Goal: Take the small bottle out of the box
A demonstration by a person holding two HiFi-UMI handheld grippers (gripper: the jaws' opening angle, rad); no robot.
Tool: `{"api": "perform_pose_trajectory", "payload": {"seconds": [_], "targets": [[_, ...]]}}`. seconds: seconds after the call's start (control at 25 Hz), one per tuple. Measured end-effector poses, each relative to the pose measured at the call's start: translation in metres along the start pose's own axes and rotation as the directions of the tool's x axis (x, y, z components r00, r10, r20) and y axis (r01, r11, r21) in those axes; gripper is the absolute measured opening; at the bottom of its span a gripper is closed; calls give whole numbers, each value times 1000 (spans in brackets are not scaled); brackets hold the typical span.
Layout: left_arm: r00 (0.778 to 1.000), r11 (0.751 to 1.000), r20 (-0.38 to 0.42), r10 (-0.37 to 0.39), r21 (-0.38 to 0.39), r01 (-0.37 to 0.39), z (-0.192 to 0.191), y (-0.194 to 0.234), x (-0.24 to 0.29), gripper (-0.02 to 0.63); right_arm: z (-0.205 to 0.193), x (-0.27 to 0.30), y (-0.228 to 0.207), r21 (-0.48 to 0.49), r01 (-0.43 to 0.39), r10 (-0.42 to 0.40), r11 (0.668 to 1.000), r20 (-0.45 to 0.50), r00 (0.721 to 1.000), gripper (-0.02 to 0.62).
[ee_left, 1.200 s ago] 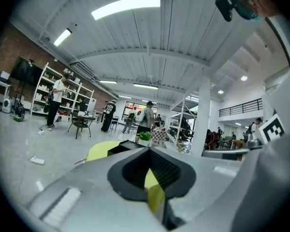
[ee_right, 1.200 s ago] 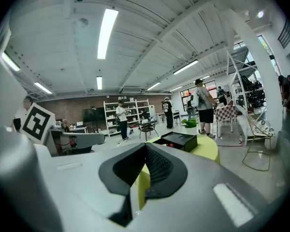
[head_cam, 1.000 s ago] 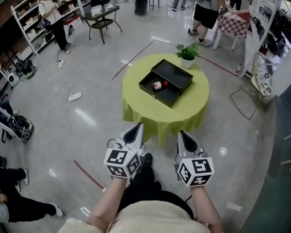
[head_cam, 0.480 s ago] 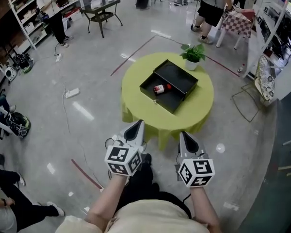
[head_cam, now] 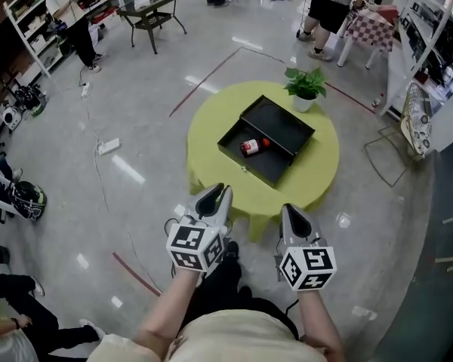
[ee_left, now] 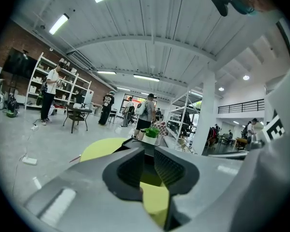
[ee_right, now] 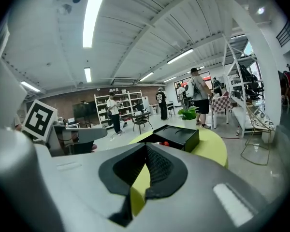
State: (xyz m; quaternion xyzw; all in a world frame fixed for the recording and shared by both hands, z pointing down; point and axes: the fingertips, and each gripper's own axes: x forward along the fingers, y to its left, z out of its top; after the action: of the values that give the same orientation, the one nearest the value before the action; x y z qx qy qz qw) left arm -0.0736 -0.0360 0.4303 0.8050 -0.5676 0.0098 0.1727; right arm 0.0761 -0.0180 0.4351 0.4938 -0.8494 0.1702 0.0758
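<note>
The small bottle (head_cam: 251, 146), red-capped with a red and white label, lies on its side in the open black box (head_cam: 285, 127) on a round yellow-green table (head_cam: 317, 168). Both grippers hover over the floor short of the table's near edge, pointing at it. The jaws of my left gripper (head_cam: 219, 191) are opening: the left gripper view shows a narrow gap in the left gripper (ee_left: 149, 153) with nothing in it. My right gripper (head_cam: 289, 210) is shut and empty. In the right gripper view the box (ee_right: 181, 137) sits beyond the right gripper (ee_right: 145, 151).
A potted plant (head_cam: 305, 87) stands on the table's far side next to the box. Several people stand around the room. A black side table (head_cam: 147, 10), shelves (head_cam: 38, 17), a checked table (head_cam: 366, 36) and a wire chair (head_cam: 408, 115) ring the floor. A power strip (head_cam: 109, 146) lies to the left.
The table and box have drawn closer to both grippers. The left jaws have parted slightly. The bottle has not moved in the box.
</note>
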Motion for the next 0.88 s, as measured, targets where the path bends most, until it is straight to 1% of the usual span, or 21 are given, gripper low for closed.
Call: {"api": "perform_pose_trajectory", "payload": {"seconds": [0.56,0.88], "targets": [[993,997,-96,-69,8,70,-1,30,57,137,5,43,-17,29,75,-74,997,-35,997,2],[976,991,-185,-114,48,124,-9,38,90,190,5,61,-31,47,126,-123,991,-55,991,2]]}}
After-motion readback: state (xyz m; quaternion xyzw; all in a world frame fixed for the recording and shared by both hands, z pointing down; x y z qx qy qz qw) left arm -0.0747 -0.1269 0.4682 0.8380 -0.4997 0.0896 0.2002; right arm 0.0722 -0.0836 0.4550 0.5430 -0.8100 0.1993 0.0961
